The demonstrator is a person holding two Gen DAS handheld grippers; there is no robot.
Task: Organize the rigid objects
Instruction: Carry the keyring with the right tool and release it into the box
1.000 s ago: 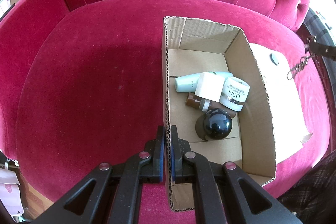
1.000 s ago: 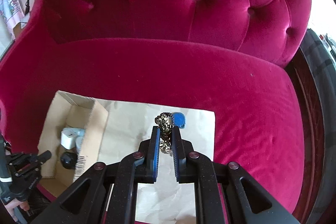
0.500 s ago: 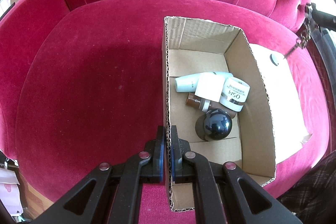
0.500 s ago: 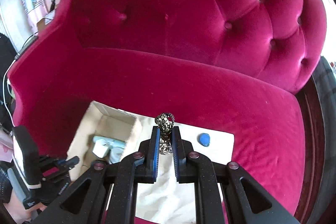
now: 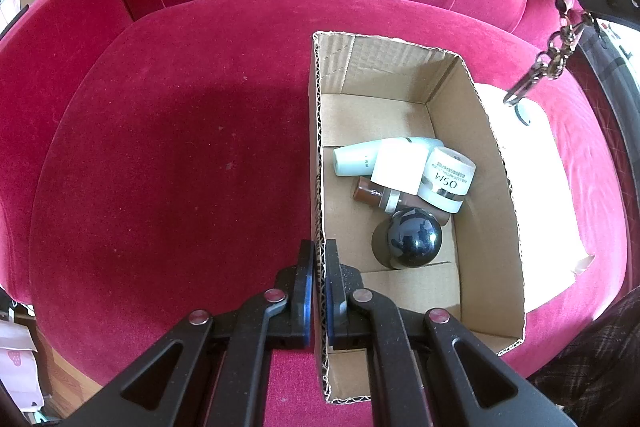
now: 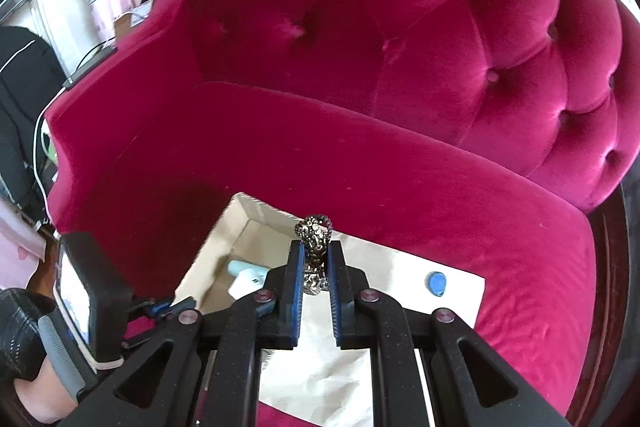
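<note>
The right tongs (image 6: 316, 259) pinched a beaded metal keychain (image 5: 556, 39), hanging lengthwise downward beyond the brown cardboard box (image 5: 496, 187), its clasp lowest. The left tongs (image 5: 319, 267) were clamped on the box's near wall; the keychain's detail was hard to make out.

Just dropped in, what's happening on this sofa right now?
The left gripper is clamped on the near wall of the cardboard box, which already holds bottles, a jar and a black ball. The right gripper holds a metal keychain in the air above the white paper, beside the box. A blue piece lies on the paper.
</note>
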